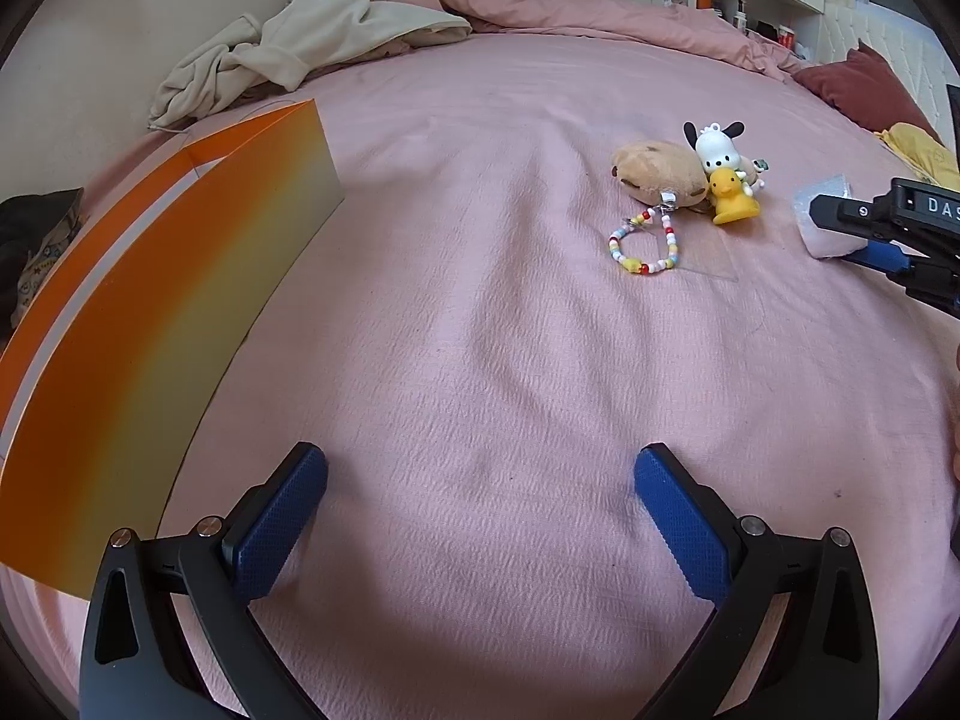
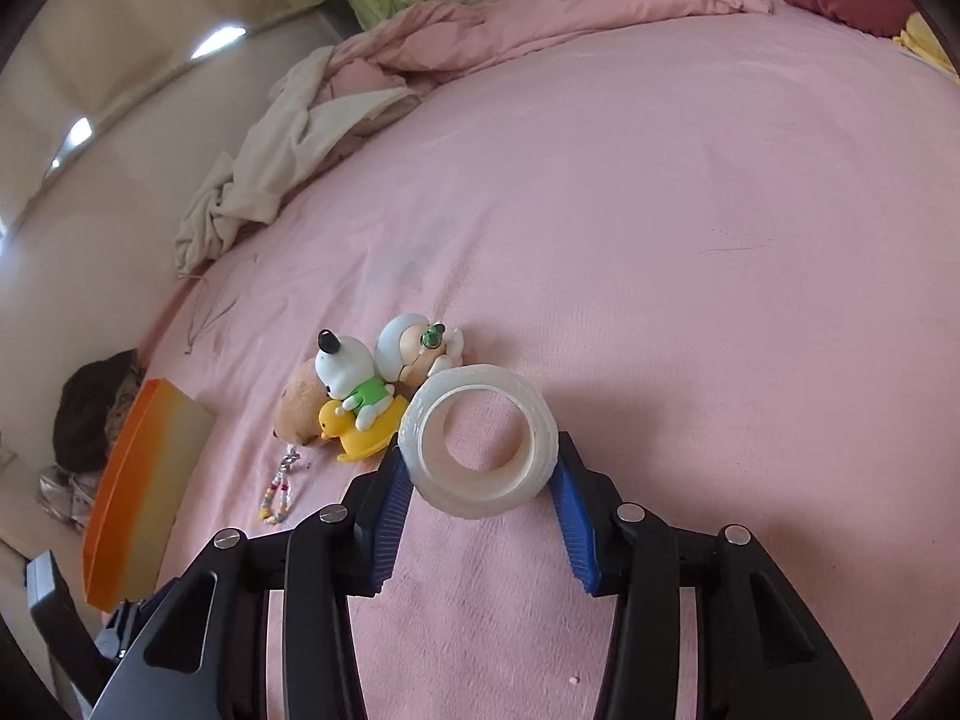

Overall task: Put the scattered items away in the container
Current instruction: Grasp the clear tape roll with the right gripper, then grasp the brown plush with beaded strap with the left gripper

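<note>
An orange-to-yellow box point(image 1: 162, 324) stands on the pink bed at the left; it also shows in the right wrist view point(image 2: 141, 492). A cluster of toys lies mid-bed: a brown plush point(image 1: 657, 171) with a bead strap point(image 1: 645, 243), a white dog figure point(image 1: 717, 147) on a yellow duck point(image 1: 732, 198), and a small doll point(image 2: 420, 345). My left gripper point(image 1: 480, 480) is open and empty over bare sheet. My right gripper point(image 2: 477, 462) is shut on a clear tape roll point(image 2: 480, 441), beside the toys; it also shows in the left wrist view point(image 1: 888, 228).
A cream garment point(image 1: 288, 48) and a rumpled pink duvet point(image 1: 570, 6) lie at the far side of the bed. A dark red pillow point(image 1: 864, 87) and a yellow cloth point(image 1: 918, 147) sit at the right. A dark bag point(image 1: 36, 240) lies beyond the box.
</note>
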`<state>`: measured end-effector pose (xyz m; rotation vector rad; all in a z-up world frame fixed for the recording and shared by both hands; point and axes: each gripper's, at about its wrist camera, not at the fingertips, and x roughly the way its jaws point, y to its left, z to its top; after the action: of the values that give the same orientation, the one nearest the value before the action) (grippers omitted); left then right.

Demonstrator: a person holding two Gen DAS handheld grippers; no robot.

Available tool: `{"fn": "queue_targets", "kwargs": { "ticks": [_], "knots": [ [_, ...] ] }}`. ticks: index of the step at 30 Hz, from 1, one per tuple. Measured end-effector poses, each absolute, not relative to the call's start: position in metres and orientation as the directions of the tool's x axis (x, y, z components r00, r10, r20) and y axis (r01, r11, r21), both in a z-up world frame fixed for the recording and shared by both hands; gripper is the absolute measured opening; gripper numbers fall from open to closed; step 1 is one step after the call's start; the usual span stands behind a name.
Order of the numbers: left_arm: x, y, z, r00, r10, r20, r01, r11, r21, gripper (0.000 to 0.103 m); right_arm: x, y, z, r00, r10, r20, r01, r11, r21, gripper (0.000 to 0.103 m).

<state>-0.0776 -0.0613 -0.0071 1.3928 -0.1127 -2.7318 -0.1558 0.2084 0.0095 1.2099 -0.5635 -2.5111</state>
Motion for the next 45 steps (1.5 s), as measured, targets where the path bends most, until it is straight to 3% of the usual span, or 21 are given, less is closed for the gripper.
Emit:
{"fn": "queue_targets", "kwargs": {
  "ticks": [7, 12, 17, 18, 19, 21, 26, 38, 39, 40, 42, 45],
  "knots": [
    [-0.078, -0.063, -0.003, -0.591, -0.078, -0.803, 0.027, -0.997, 0.076, 0.103, -0.118, 0.224, 0.017, -0.650, -0.409, -0.640, 0.074, -0.873, 0.482, 0.044],
    [-0.076, -0.054, 0.015, -0.659, 0.063, -0.750, -0.051, -0.998, -0.039, 0.103, -0.096, 0.230, 0.010, -0.661, -0.361, -0.658, 0.047, -0.895, 0.444, 0.044],
    [-0.095, -0.038, 0.029, -0.693, 0.120, -0.711, -0.144, -0.989, -0.027, 0.102, -0.075, 0.236, 0.003, -0.670, -0.312, -0.673, 0.019, -0.914, 0.405, 0.042],
    [-0.103, -0.036, 0.030, -0.691, 0.132, -0.710, -0.170, -0.985, -0.018, 0.099, -0.071, 0.237, 0.001, -0.672, -0.302, -0.676, 0.014, -0.918, 0.397, 0.042],
    [-0.112, -0.034, 0.030, -0.684, 0.136, -0.716, -0.184, -0.983, -0.011, 0.087, -0.067, 0.238, 0.000, -0.674, -0.293, -0.679, 0.008, -0.921, 0.389, 0.042],
    [-0.132, -0.034, 0.027, -0.658, 0.143, -0.740, -0.198, -0.980, -0.014, 0.079, -0.061, 0.241, -0.003, -0.676, -0.283, -0.680, -0.001, -0.923, 0.385, 0.041],
    [-0.168, -0.036, 0.028, -0.653, 0.213, -0.726, -0.219, -0.972, -0.088, 0.079, -0.060, 0.245, -0.003, -0.680, -0.300, -0.669, -0.003, -0.911, 0.412, 0.040],
    [-0.217, 0.000, 0.029, -0.639, 0.228, -0.735, -0.300, -0.953, -0.035, 0.079, -0.060, 0.246, -0.002, -0.680, -0.306, -0.666, -0.005, -0.907, 0.421, 0.040],
    [-0.220, -0.004, 0.027, -0.627, 0.233, -0.744, -0.287, -0.956, -0.057, 0.063, -0.059, 0.246, -0.002, -0.680, -0.305, -0.666, -0.005, -0.907, 0.421, 0.040],
    [-0.224, -0.008, 0.023, -0.609, 0.241, -0.755, -0.276, -0.958, -0.084, 0.040, -0.059, 0.246, -0.002, -0.680, -0.305, -0.667, -0.005, -0.907, 0.421, 0.040],
    [-0.222, -0.013, 0.016, -0.586, 0.284, -0.758, -0.280, -0.950, -0.140, 0.040, -0.059, 0.246, -0.002, -0.680, -0.306, -0.667, -0.005, -0.907, 0.421, 0.040],
    [-0.207, -0.011, 0.015, -0.610, 0.269, -0.745, -0.293, -0.950, -0.103, 0.040, -0.058, 0.246, -0.002, -0.680, -0.307, -0.665, -0.007, -0.905, 0.425, 0.041]
  ]
}}
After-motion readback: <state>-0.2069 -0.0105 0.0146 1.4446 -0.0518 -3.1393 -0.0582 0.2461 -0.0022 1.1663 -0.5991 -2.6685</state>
